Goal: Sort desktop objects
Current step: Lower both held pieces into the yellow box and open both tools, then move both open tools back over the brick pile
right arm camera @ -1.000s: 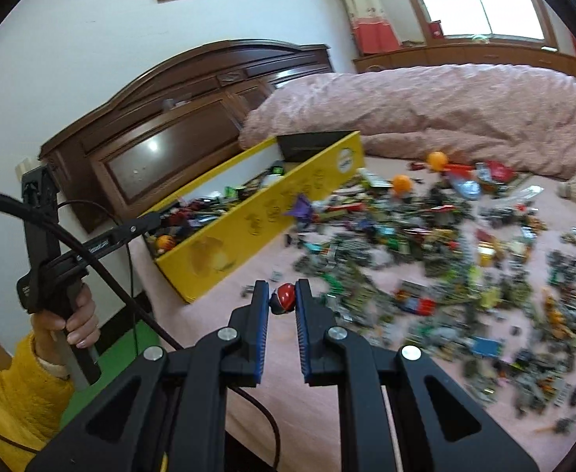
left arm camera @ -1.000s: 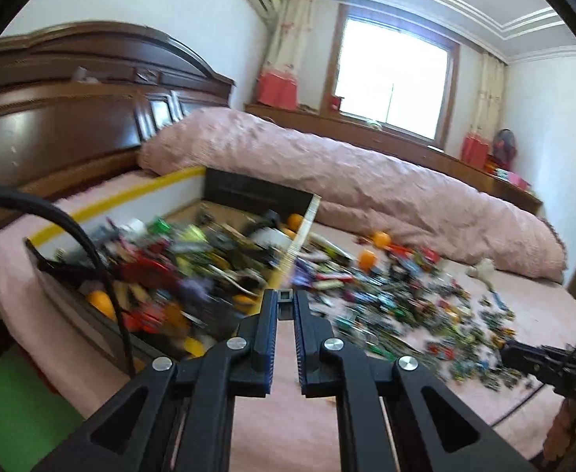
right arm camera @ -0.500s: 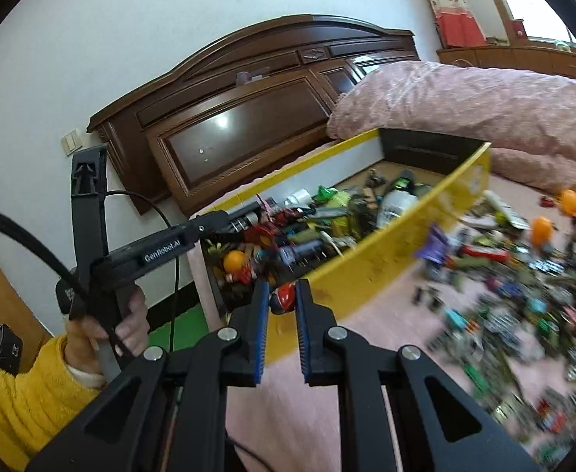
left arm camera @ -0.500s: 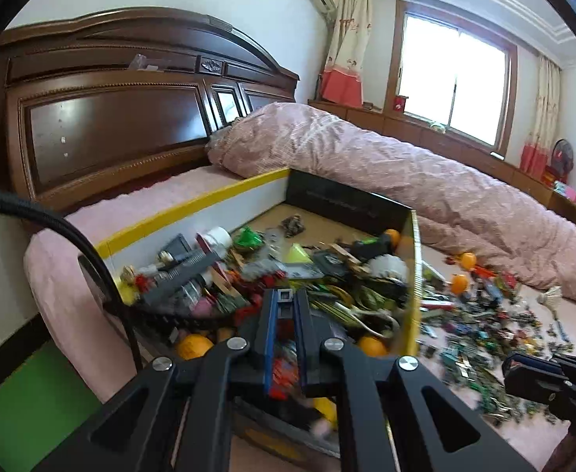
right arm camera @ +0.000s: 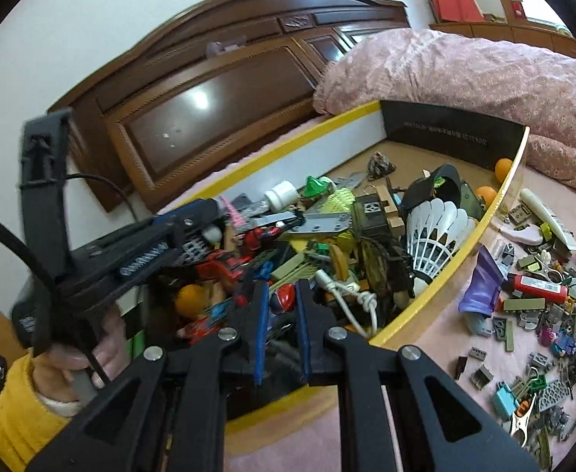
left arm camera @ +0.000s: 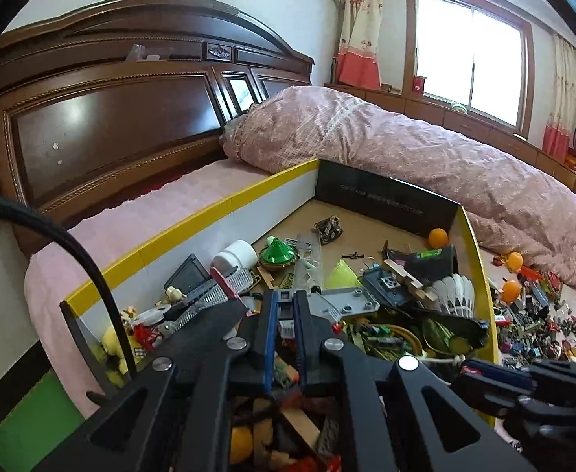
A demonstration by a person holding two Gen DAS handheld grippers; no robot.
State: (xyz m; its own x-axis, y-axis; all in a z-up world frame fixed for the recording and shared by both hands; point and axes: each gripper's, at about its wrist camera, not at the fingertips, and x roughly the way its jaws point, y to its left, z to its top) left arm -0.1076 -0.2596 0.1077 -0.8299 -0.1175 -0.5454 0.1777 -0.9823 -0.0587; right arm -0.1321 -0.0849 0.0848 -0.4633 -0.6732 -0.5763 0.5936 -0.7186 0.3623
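Bedroom, pink bed sheet (right arm camera: 437, 338) as work surface; yellow-rimmed box (right arm camera: 484, 232) of sorted clutter at 12 o'clock. Item: small red ball (right arm camera: 284, 298), pinched between my right tongs (right arm camera: 282, 306), over the box's near end. Light, hard, smooth, likely slippery; best held across its middle. My left tongs (left arm camera: 286, 306): narrow, clamping a small grey block (left arm camera: 286, 299) above the box.

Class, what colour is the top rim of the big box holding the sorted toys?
Yellow: the box rim shows best in the right wrist view.
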